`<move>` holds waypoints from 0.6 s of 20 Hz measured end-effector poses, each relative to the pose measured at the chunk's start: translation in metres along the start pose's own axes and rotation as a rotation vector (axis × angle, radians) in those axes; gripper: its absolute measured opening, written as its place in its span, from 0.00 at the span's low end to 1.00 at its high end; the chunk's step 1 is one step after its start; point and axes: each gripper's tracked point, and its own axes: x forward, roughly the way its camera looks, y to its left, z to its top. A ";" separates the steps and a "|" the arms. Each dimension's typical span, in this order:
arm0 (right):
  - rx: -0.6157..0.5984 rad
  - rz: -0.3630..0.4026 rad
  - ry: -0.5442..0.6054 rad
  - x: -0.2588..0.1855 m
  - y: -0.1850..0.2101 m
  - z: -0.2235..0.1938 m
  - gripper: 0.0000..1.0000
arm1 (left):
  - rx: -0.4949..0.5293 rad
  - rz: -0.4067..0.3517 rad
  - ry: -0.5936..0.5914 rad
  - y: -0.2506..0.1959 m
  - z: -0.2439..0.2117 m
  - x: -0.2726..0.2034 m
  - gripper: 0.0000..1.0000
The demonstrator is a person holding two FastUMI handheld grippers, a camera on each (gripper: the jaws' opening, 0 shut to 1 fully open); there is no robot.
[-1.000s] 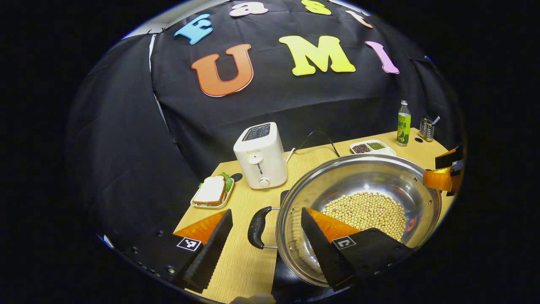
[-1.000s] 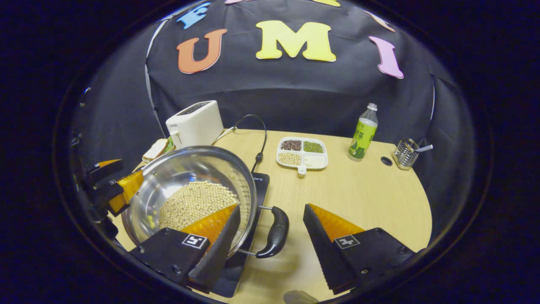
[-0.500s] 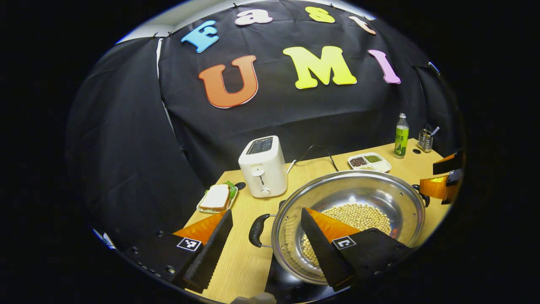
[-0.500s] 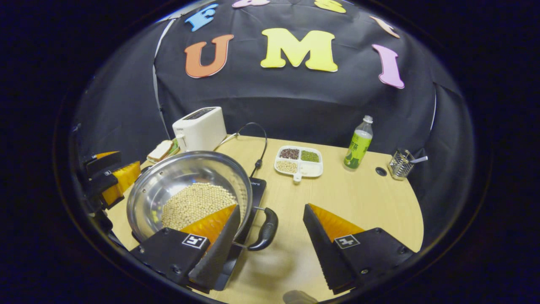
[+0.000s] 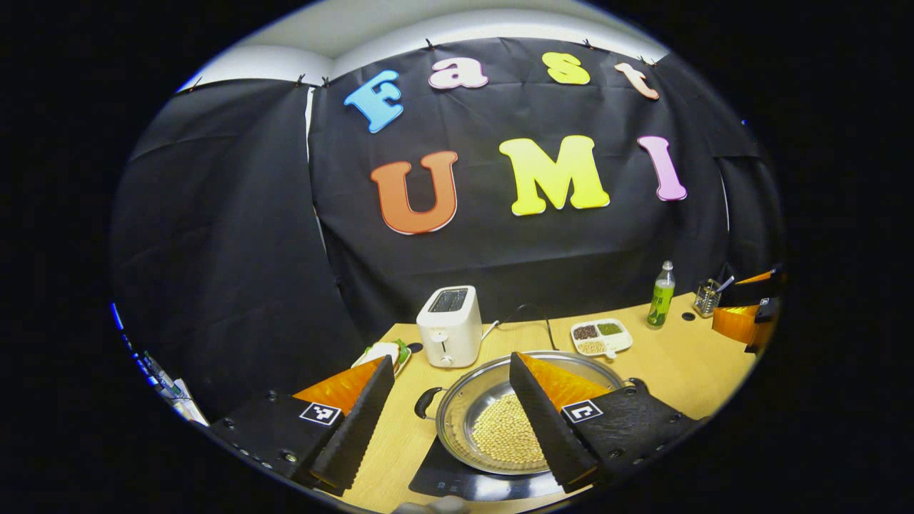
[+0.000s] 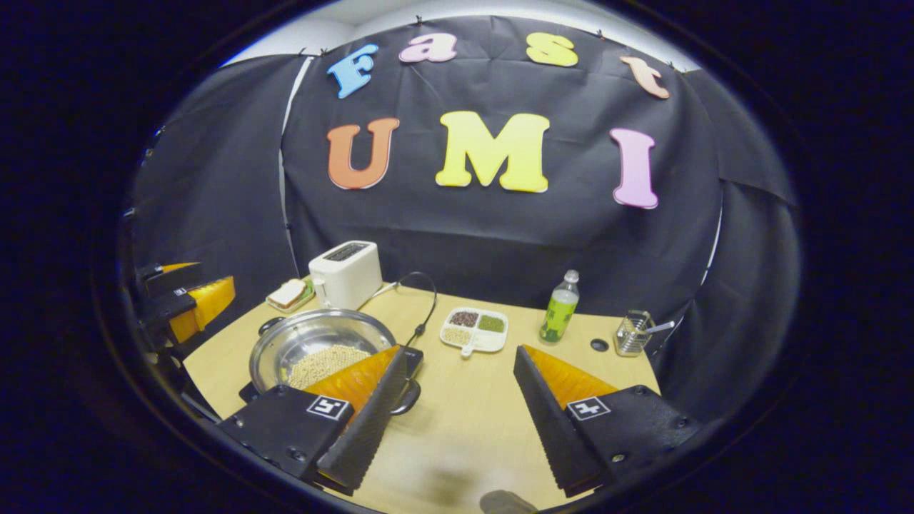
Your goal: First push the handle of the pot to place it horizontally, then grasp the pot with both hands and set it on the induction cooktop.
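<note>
Pot (image 5: 510, 421) of beans sat on cooktop (image 5: 457, 480). Left gripper (image 5: 450, 421) and right gripper (image 6: 460, 414) hung above, jaws wide, empty. Placement apparently complete; only retreat remained.

On your wooden table (image 6: 614, 378) you have a white toaster (image 6: 345, 273) at the back left, with a sandwich on a small plate (image 6: 288, 293) just beside it. Near the middle sits your white divided tray of beans (image 6: 474, 329). To its right stand a green bottle (image 6: 559, 308) and, near the edge, a wire utensil holder (image 6: 633, 333) with a small dark hole in the tabletop (image 6: 600, 345) between them.
</note>
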 end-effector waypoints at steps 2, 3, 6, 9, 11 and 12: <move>-0.002 0.000 -0.043 -0.023 -0.015 0.018 0.95 | -0.006 -0.019 -0.032 -0.021 0.023 -0.019 0.96; -0.006 0.000 -0.067 -0.035 -0.023 0.026 0.96 | -0.007 -0.026 -0.049 -0.032 0.034 -0.028 0.96; -0.005 -0.009 -0.114 -0.066 -0.054 0.045 0.98 | -0.017 -0.062 -0.097 -0.067 0.064 -0.053 0.96; 0.006 -0.037 -0.158 -0.097 -0.092 0.059 1.00 | -0.015 -0.082 -0.144 -0.098 0.091 -0.072 0.96; 0.016 -0.061 -0.189 -0.114 -0.117 0.068 1.00 | -0.026 -0.099 -0.156 -0.119 0.103 -0.084 0.96; 0.018 -0.077 -0.207 -0.121 -0.131 0.073 1.00 | -0.028 -0.101 -0.157 -0.128 0.107 -0.088 0.96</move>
